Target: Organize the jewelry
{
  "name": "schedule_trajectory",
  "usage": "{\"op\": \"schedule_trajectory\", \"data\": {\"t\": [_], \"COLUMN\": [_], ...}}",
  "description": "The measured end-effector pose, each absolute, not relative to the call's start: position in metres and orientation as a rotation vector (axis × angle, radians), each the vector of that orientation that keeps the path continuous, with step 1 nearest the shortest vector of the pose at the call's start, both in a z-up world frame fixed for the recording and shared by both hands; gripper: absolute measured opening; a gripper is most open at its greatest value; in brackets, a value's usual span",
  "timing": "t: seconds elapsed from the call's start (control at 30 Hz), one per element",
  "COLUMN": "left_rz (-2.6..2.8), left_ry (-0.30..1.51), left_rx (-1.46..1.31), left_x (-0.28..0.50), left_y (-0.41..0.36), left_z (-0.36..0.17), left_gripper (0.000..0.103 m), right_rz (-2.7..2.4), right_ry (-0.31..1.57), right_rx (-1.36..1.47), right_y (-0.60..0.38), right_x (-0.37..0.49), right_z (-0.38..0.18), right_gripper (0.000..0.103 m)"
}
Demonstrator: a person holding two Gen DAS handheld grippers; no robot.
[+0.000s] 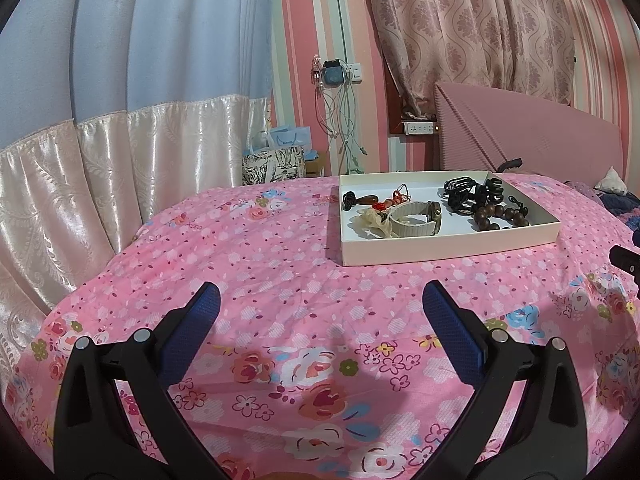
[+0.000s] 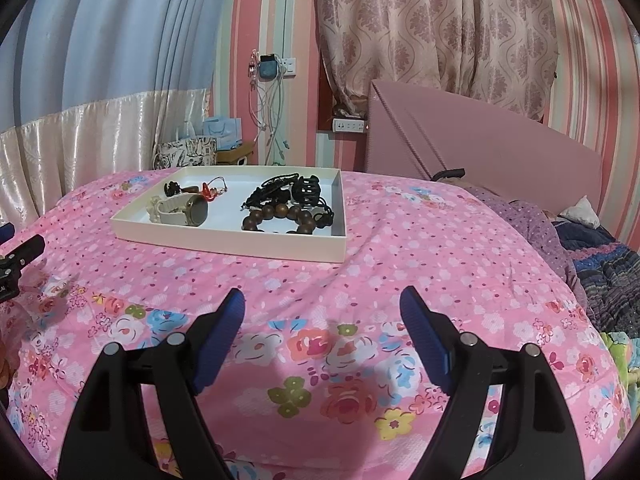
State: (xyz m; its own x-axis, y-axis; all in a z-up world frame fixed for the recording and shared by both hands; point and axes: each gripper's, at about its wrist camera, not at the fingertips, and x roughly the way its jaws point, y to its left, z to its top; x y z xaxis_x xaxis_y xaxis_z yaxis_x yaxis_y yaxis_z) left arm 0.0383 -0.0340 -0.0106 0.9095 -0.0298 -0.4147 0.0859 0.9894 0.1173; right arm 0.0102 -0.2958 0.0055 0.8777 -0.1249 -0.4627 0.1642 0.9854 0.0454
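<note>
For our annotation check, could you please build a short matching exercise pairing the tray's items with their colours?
Things:
1. wristwatch
2. beaded bracelet
3. claw hair clip
4. tray

Colours:
A. black
B. cream band, dark face
C. off-white
D. dark brown

Pairs: 1-B, 2-D, 3-A, 4-C

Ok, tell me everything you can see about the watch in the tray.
The watch has a cream strap that looks like rubber or woven fabric, looped closed, and a round dark face in a bronze-toned case. It lies on its side in the left half of the shallow white tray, face turned toward the right camera. A pale fabric hair tie presses against its strap, and small red trinkets lie just behind. Neither gripper touches it.
</note>
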Motion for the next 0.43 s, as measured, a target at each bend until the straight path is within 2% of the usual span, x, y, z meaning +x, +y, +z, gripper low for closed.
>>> {"op": "schedule_trajectory", "data": {"t": [0.43], "left_rz": [-0.056], "left_ry": [0.432], "left_rx": [0.124], "left_x": [0.0405], "left_y": [-0.0313], "left_z": [-0.0109], "left_gripper": [0.1], "right_rz": [-0.152], "right_ry": [0.481], "right_rx": [0.085], "right_y": [-0.2949], "right_x": [0.0106], "right_z": [0.0048], "right_gripper": [0.083]}}
